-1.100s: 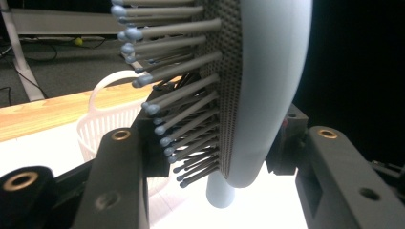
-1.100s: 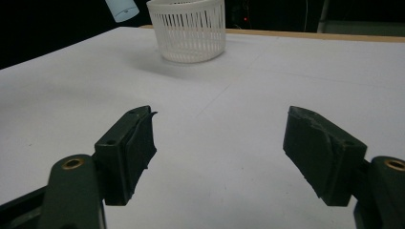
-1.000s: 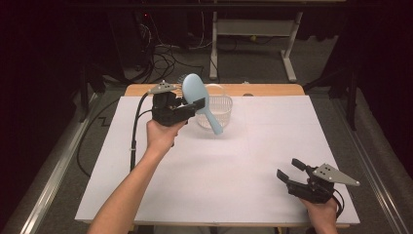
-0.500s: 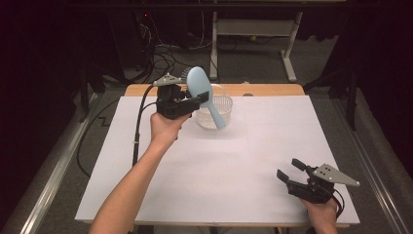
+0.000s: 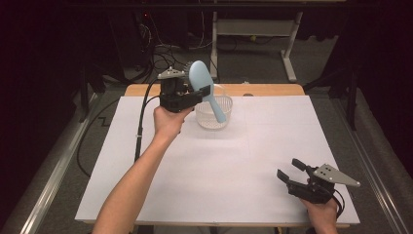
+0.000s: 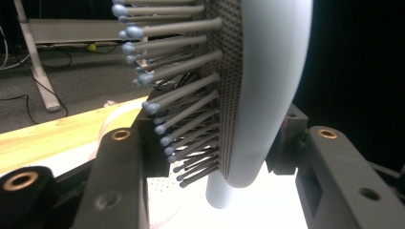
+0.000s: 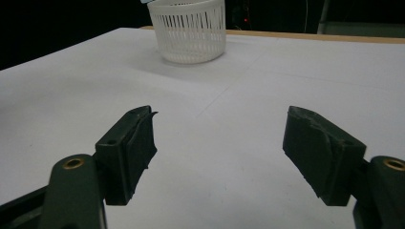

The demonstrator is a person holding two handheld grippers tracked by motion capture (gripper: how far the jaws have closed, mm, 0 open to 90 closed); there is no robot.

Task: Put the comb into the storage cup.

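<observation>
left gripper [image 5: 198, 95] fingers clamped on blue hairbrush [image 5: 204, 87] above white basket [image 5: 214, 113], right gripper [image 5: 290, 171] fingers spread, empty, near table [image 5: 243, 185] edge

Layout on the table [image 5: 122, 195]. A basket [image 5: 214, 112] stands toward the far edge, left of centre. The left gripper [image 5: 195, 95], just left of the basket, holds a hairbrush [image 5: 204, 87] above the basket's left rim, handle slanting down over the basket. The right gripper [image 5: 290, 173] sits at the near right corner, well apart from the basket.
</observation>
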